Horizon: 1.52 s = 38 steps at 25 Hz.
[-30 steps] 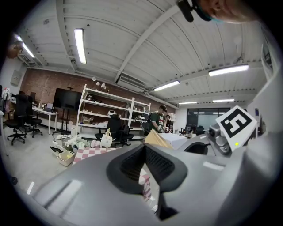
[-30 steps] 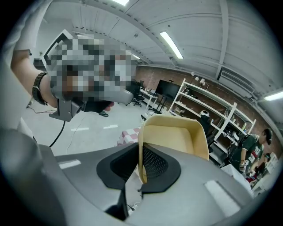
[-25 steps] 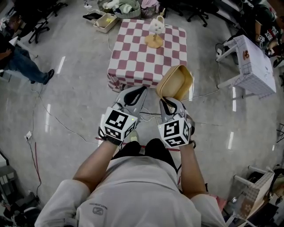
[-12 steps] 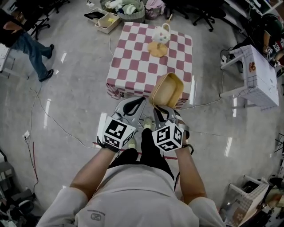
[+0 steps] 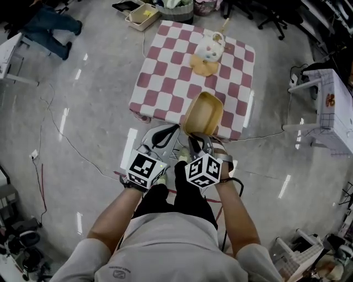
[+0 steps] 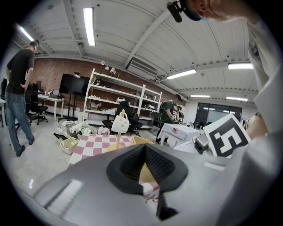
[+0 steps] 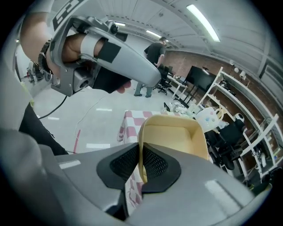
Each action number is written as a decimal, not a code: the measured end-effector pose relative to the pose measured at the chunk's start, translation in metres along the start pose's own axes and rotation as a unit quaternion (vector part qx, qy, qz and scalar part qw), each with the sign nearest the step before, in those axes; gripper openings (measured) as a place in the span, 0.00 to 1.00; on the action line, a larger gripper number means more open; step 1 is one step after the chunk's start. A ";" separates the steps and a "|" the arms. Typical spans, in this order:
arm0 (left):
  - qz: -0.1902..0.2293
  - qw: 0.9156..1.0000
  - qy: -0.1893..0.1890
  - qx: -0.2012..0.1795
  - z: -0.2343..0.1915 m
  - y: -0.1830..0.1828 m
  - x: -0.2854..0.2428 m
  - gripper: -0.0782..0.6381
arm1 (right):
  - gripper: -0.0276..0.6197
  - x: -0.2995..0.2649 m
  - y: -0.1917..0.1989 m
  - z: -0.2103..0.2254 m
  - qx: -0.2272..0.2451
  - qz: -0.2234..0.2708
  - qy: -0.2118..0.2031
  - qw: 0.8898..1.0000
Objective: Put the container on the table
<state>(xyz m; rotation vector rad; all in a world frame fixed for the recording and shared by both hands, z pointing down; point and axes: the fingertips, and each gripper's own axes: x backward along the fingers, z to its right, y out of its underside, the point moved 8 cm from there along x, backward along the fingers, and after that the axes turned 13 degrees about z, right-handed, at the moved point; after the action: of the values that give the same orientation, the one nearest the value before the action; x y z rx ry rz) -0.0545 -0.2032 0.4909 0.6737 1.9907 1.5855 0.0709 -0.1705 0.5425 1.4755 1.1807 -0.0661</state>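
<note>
The container is a shallow tan tub, tilted, held by its near rim over the near edge of the table, which wears a red-and-white checked cloth. My right gripper is shut on that rim; in the right gripper view the rim's thin wall is pinched between the pads of the gripper, with the tub rising beyond. My left gripper hangs just left of the tub, shut and holding nothing. In the left gripper view the gripper points at the table.
A painted mug on a wooden stand sits at the table's far side. A white side table stands right. A box and a basket lie beyond the table. Cables cross the floor. A person stands far left.
The table has come nearer as both grippers advance. The tub now hangs over the table's near edge instead of short of it. The bystander has drifted toward the upper left.
</note>
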 end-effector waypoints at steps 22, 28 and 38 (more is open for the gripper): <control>-0.049 0.997 -0.051 0.037 -0.040 0.082 -0.074 0.12 | 0.09 -0.129 0.097 0.026 0.049 -0.053 -0.085 0.994; -0.056 0.996 -0.058 0.047 -0.047 0.093 -0.080 0.12 | 0.09 -0.149 0.107 0.027 0.052 -0.062 -0.092 0.992; -0.063 0.994 -0.064 0.055 -0.054 0.100 -0.075 0.12 | 0.10 -0.163 0.112 0.031 0.022 -0.065 -0.086 0.994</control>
<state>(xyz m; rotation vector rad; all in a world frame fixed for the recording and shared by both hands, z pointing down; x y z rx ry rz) -0.0262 -0.2721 0.6047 0.6603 1.9964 1.3333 0.0844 -0.2708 0.7153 1.3993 1.1402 -0.3033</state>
